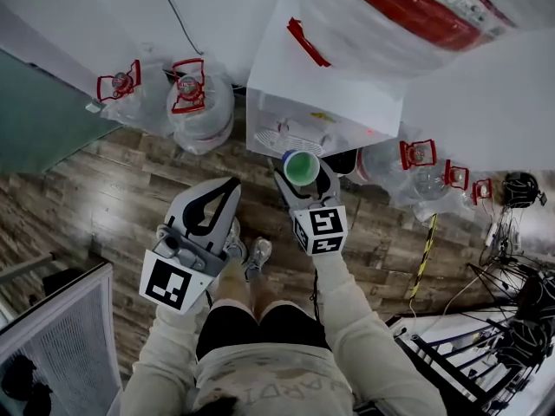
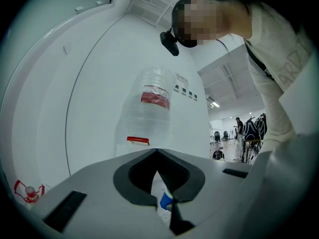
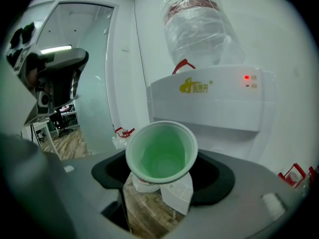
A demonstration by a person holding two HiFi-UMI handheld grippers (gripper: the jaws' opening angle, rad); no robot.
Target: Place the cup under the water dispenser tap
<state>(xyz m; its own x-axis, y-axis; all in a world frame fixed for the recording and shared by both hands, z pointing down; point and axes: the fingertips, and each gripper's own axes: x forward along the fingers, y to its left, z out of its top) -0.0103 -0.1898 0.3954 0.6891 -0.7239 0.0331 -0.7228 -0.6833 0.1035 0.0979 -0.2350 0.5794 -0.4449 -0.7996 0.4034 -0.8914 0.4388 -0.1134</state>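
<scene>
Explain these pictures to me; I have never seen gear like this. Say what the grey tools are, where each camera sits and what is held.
No robot here: a person holds a grey two-jaw gripper in each hand. The head view looks down from a camera on the person's head onto a wood floor. The two gripper views come from cameras riding on the grippers, looking along their jaws. The right gripper is clamped on a green cup, in front of a white water dispenser topped by a big bottle. The left gripper is shut and empty. Spare water bottles stand on the floor beside the dispenser.
</scene>
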